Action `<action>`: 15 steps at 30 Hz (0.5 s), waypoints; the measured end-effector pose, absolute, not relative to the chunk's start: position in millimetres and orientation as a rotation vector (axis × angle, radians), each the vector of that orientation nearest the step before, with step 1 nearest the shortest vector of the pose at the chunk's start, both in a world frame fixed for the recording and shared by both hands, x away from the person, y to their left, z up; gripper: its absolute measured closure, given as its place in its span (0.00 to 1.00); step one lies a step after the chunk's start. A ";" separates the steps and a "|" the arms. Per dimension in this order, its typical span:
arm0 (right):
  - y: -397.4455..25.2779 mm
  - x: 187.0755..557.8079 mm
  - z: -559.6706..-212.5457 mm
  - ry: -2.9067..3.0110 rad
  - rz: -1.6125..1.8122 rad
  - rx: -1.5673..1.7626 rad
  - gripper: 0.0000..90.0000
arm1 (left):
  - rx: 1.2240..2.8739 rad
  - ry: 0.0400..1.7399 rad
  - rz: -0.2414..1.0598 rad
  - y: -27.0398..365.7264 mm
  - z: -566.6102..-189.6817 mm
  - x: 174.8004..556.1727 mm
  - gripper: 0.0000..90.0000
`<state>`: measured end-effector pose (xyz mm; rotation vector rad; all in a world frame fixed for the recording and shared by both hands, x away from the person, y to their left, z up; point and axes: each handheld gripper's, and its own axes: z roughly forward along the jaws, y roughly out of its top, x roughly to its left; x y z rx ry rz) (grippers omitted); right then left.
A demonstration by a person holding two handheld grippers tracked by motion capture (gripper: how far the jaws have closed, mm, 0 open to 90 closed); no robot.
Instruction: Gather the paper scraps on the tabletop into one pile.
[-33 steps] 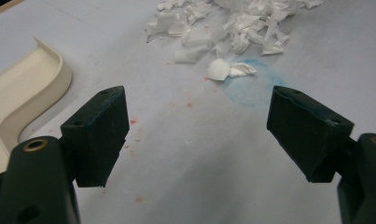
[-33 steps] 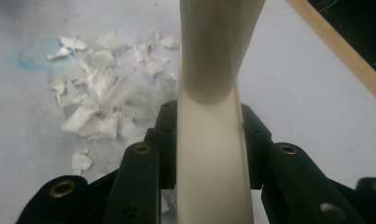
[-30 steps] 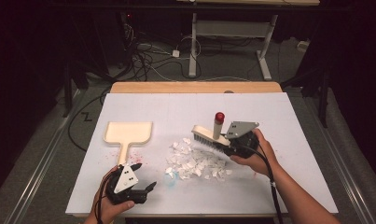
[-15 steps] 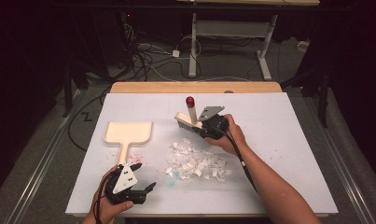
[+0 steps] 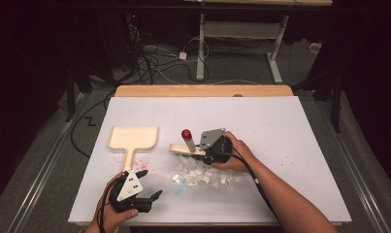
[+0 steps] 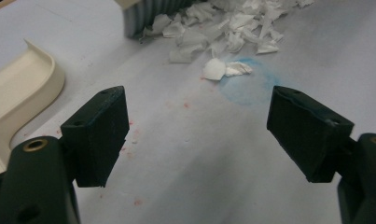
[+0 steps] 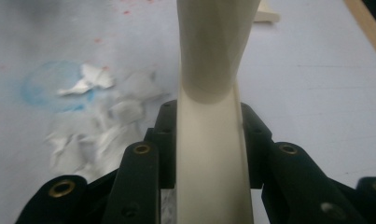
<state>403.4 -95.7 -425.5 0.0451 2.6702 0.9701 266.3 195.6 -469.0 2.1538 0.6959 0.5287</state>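
A cream brush [image 5: 186, 147] with a red-tipped handle stands at the far edge of a pile of white paper scraps [image 5: 200, 174]. My right gripper [image 5: 213, 151] is shut on the brush's cream body [image 7: 213, 60], which runs up between the jaws. The scraps [image 7: 97, 116] lie to the left in the right gripper view. A cream dustpan [image 5: 133, 138] lies flat to the left of the brush. My left gripper [image 5: 149, 183] rests open near the front edge, just below the dustpan's handle. Its jaws [image 6: 195, 126] stand wide apart over bare table, with the dustpan [image 6: 22, 93], grey bristles [image 6: 148, 14] and scraps [image 6: 223, 28] ahead.
The white table sheet [image 5: 290, 145] carries a faint blue stain [image 6: 244, 86] beside the scraps and small red specks near the dustpan handle. A wooden strip [image 5: 203, 91] borders the far edge. Cables and desk legs lie on the floor beyond.
My right gripper has carried the brush left over the pile, then down onto its far left edge. The left gripper has stayed put.
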 end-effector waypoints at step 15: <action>-162.4 383.7 -385.3 2.441 1.088 0.300 0.75 | 2.157 0.714 0.539 197.8 -468.8 263.2 0.22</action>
